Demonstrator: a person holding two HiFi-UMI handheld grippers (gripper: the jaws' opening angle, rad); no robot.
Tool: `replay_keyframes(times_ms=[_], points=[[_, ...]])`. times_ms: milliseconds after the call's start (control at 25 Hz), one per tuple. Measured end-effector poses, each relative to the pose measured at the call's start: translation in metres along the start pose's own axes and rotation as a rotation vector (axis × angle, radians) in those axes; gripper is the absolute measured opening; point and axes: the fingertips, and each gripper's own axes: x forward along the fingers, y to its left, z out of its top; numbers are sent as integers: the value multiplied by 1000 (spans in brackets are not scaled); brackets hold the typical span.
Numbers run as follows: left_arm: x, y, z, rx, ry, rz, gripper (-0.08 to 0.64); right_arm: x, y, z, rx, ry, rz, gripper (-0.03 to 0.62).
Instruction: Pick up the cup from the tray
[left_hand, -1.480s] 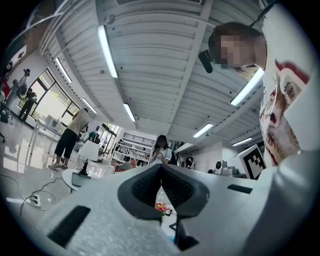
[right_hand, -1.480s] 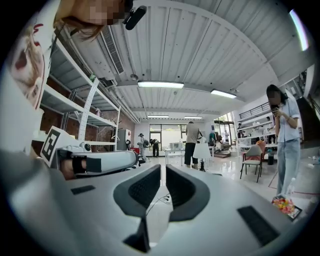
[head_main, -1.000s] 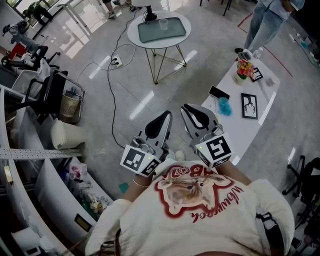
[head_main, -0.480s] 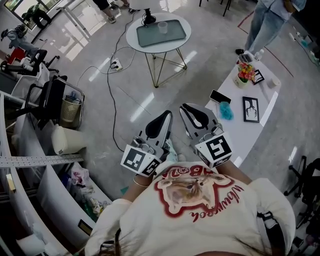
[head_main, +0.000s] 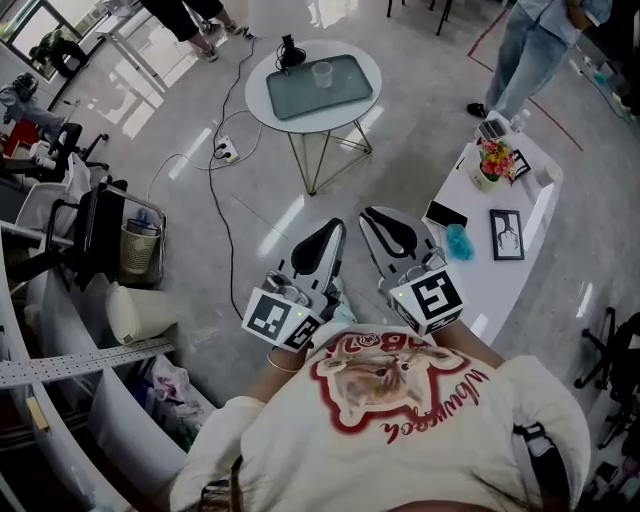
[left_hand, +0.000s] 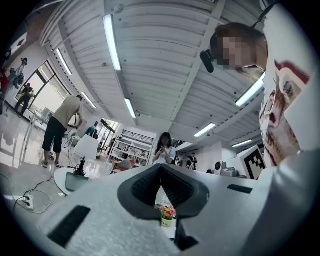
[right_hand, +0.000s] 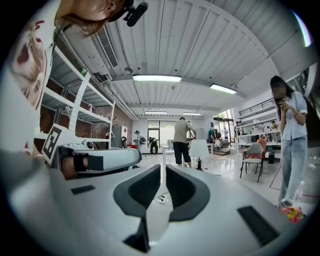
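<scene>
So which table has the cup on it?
The round table farther ahead: its cup stands on the tray. The long white table holds flowers instead.

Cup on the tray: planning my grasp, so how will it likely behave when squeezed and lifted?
The cup looks translucent, so probably thin plastic: light, and it may flex. It stands upright on the tray, so a nudge could tip it.

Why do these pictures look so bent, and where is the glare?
Head view: wide lens bows the room; bright glare streaks the floor near the round table. Left gripper view and right gripper view: round fisheye frames with black corners, ceiling lights curved.
</scene>
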Motion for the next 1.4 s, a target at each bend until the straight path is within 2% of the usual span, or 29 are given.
replay_keyframes(times_ms=[320, 640, 1400], points=[[37, 65, 16, -1, 5, -40, 14, 64, -31, 22, 5, -25, -52, 51], [57, 114, 22, 0, 25, -66, 14, 113, -47, 24, 6, -33, -85, 51], [71, 173, 24, -27, 26, -91, 14, 168, -60, 20, 23, -16, -132, 51]])
